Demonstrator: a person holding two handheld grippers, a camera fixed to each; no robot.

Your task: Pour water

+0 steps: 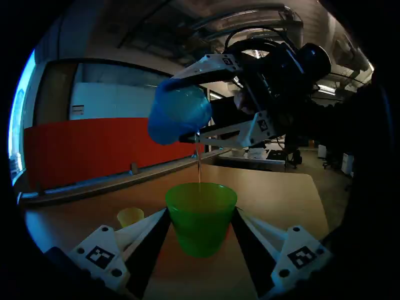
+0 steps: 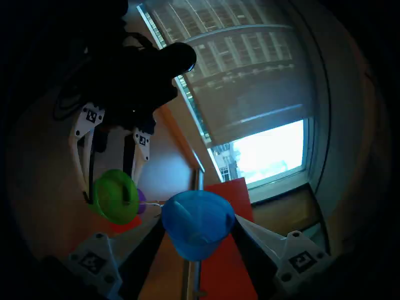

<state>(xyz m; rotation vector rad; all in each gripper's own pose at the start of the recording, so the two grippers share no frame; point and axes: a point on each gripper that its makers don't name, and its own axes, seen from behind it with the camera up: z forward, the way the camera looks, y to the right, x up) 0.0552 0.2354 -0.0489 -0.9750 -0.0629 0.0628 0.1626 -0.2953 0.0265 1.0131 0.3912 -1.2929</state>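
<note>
– Grip first: your left gripper [image 1: 201, 221] has its two fingers pressed on either side of the green cup [image 1: 201, 227], closed only as far as the cup's width.
– Agreed, and you hold that cup upright, low over the wooden table [image 1: 280, 190]. From the left gripper view I cannot tell whether its base touches the tabletop.
– Your right gripper [image 1: 178, 113] is clamped on the blue cup [image 1: 175, 117], one finger above it and one below, high over the green cup.
– You have the blue cup tipped well over, with its mouth slanting down toward the green one.
– Look at the water [image 1: 199, 167]: a thin, pale thread drops from the blue cup's lower lip straight into the green cup's open mouth.
– Both of your cups are translucent plastic, wider at the rim than at the base. Light glows through the blue one, and in the right gripper view a paler patch lies low inside it.
– Farther out, a small yellow cup [image 1: 130, 216] stands on the table just beside one finger of your left gripper, apart from the green cup.
– Behind the table's far edge a red panel [image 1: 90, 145] runs along under a pale wall.
– In the right gripper view a bright window [image 2: 272, 150] shines beyond your blue cup.
– There too, a small purple thing [image 2: 141, 201] peeks out just behind the green cup; too little shows to say what it is.
</note>
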